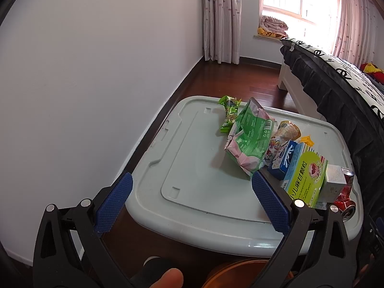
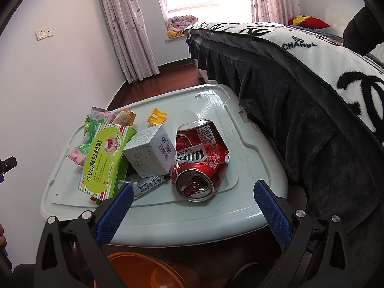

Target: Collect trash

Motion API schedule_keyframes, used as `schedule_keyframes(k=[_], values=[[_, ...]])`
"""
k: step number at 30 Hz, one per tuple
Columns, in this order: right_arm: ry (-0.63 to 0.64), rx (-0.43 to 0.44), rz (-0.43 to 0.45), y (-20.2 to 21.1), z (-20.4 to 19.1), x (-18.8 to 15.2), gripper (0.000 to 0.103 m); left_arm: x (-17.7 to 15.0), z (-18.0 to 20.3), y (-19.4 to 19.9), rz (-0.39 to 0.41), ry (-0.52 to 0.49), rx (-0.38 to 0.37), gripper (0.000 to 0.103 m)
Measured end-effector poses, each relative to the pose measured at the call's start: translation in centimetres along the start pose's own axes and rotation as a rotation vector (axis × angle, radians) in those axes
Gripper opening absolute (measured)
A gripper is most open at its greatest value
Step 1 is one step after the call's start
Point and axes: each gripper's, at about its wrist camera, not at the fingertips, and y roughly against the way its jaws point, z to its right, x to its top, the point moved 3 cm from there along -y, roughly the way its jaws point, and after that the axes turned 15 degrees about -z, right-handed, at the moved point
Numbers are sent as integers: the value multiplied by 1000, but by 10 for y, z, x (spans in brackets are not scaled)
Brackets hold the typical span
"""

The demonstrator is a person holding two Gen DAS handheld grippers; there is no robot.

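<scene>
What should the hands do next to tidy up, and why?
Probably ease the right gripper forward and down over the crushed red can. Its fingers stand wide open and empty, and the can lies nearest, just ahead of them on the grey lid, free of the boxes beside it.

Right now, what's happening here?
A person holds both hand-held grippers open and empty above a grey bin lid beside a bed. The right hand-held gripper faces a crushed red can; the left hand-held gripper faces a green snack bag. An orange bin sits below. Nothing is collected yet.
</scene>
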Motion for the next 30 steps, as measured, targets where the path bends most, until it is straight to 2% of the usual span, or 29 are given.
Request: schedule_keyframes(k=[23, 30], values=[[12, 2, -8, -1, -2, 1, 99, -3, 6, -2, -6, -17, -10, 97], [34, -18, -21, -8, -4, 10, 99, -1, 9, -11, -15, -28, -24, 97]])
